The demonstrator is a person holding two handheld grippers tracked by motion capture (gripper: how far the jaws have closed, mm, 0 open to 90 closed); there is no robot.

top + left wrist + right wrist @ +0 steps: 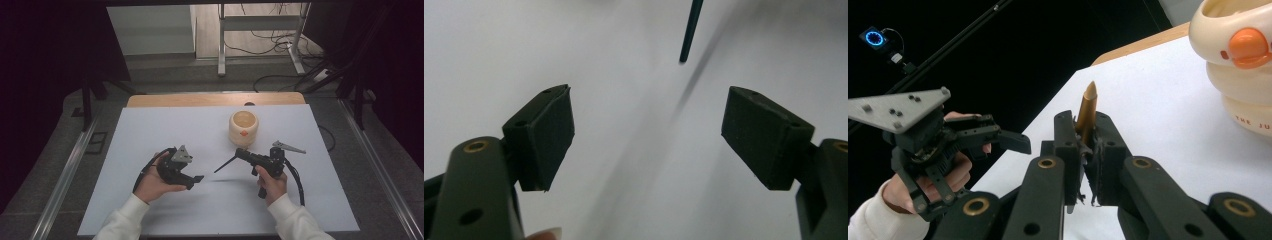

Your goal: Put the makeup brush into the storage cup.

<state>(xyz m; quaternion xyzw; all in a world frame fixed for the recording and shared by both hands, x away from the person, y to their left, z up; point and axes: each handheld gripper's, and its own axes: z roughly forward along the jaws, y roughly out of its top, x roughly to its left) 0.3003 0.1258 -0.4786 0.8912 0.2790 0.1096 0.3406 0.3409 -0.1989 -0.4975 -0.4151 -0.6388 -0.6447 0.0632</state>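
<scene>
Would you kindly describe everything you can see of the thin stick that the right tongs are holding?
The stick is long, thin and straight. It looks dark in the high view and in the left gripper view, golden-brown with a tapered tip in the right gripper view. The right tongs are shut on one end; the rest slants out and down toward the white table top, its free end apparently just above the surface, over its own shadow. Nothing else touches it; the left tongs stand open nearby.
</scene>
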